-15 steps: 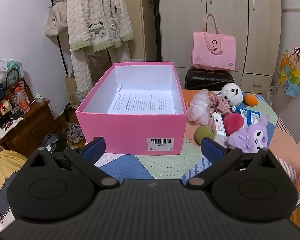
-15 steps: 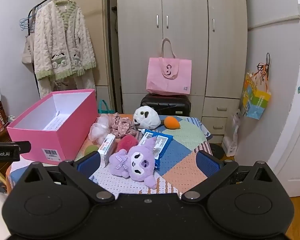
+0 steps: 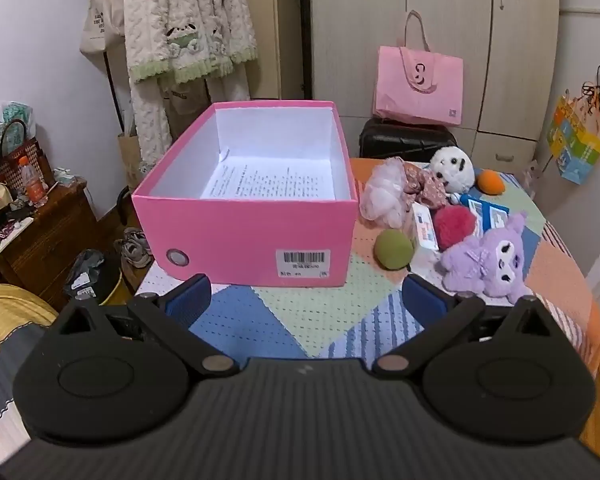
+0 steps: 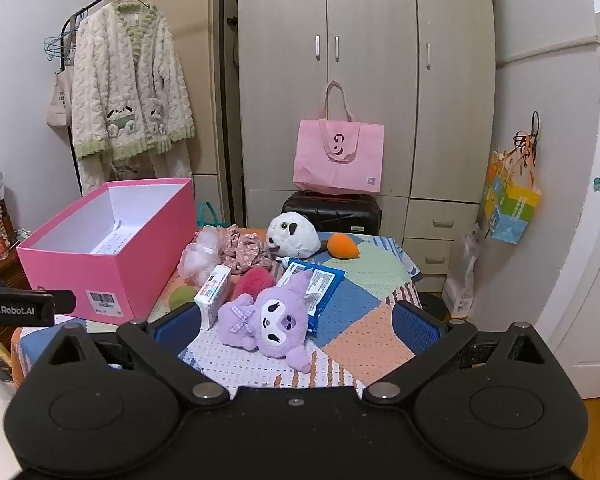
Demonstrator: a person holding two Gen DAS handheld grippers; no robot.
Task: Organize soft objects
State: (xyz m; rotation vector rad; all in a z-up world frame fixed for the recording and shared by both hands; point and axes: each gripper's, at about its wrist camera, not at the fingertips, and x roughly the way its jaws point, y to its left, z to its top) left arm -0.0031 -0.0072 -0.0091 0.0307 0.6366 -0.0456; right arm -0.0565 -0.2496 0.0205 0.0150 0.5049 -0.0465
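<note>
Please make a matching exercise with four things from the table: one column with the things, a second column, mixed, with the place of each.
Things:
1. purple plush
2. green ball
3. orange toy
4. printed paper

Places:
A. inside the pink box
B. beside the white plush, far side of the table
C. near the box's front corner
D. nearest to the right gripper, lying partly on a blue packet

Pairs: 1-D, 2-C, 3-B, 4-A
</note>
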